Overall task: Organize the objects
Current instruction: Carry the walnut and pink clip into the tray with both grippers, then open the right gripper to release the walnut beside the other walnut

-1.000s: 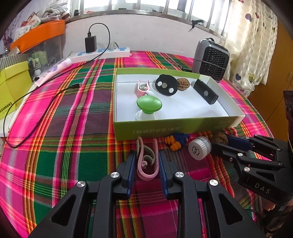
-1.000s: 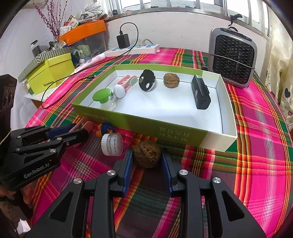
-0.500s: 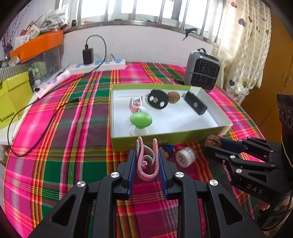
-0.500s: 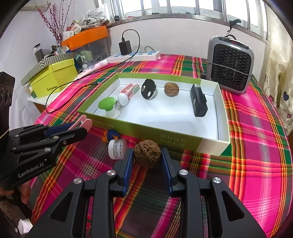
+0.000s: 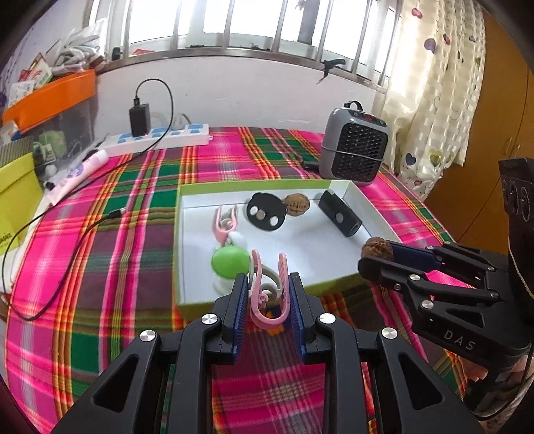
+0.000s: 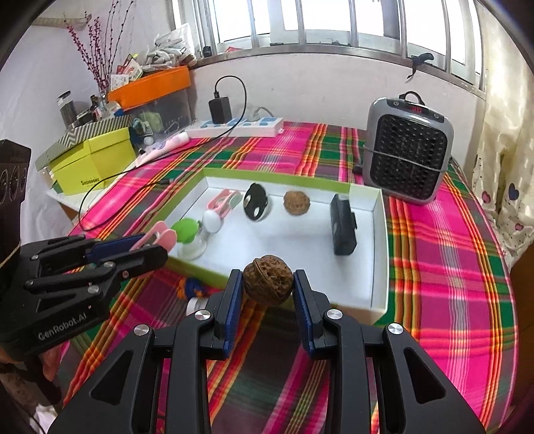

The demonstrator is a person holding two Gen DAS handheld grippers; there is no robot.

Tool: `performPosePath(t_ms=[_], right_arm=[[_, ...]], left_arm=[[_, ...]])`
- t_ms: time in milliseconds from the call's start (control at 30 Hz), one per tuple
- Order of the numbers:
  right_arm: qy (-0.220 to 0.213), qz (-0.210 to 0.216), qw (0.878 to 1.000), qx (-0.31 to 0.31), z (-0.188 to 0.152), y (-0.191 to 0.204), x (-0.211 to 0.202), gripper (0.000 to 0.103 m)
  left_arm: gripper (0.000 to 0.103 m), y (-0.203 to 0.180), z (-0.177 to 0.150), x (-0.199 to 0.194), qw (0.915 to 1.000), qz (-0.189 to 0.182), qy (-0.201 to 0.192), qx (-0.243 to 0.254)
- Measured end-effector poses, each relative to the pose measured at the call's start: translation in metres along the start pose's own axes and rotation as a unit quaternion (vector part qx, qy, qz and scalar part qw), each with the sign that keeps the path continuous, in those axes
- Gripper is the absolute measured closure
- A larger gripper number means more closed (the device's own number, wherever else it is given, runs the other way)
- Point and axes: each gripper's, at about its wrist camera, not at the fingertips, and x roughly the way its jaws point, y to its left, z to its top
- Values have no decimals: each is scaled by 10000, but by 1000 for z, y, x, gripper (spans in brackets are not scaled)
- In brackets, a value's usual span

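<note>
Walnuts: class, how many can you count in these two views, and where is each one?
2. One walnut is gripped by the right gripper above the box's near edge; the other walnut lies inside the box, near its far wall. None seems hidden.

Daylight pours in through the barred window (image 5: pixel 233 30) at the back, whose panes are blown out to plain white in both views. The plaid tablecloth (image 6: pixel 450 267) is evenly and brightly lit, its colours saturated. Soft shadows lie inside the white tray (image 6: pixel 378 253) along its near wall. Fisheye distortion bends the window sill and the table edges, and dark vignetting fills the corners. The centre is fairly sharp; the edges soften slightly.
</note>
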Motion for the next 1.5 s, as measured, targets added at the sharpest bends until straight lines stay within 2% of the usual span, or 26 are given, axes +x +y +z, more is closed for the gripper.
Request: performPosePath(t_ms=[200, 467, 867, 1500], right_arm=[[110, -51, 9999, 22, 12, -9, 17, 72], [273, -128, 9995, 20, 28, -20, 42, 72], [513, -94, 9986, -104, 40, -30, 71, 72], [634, -43, 9977, -225, 47, -33, 88, 72]], left_arm=[[81, 0, 14, 18, 9999, -136, 101, -22], [81, 4, 27, 42, 9998, -70, 192, -34], [81, -3, 36, 68, 9991, -17, 343, 239], [81, -6, 41, 88, 9982, 13, 479, 372]])
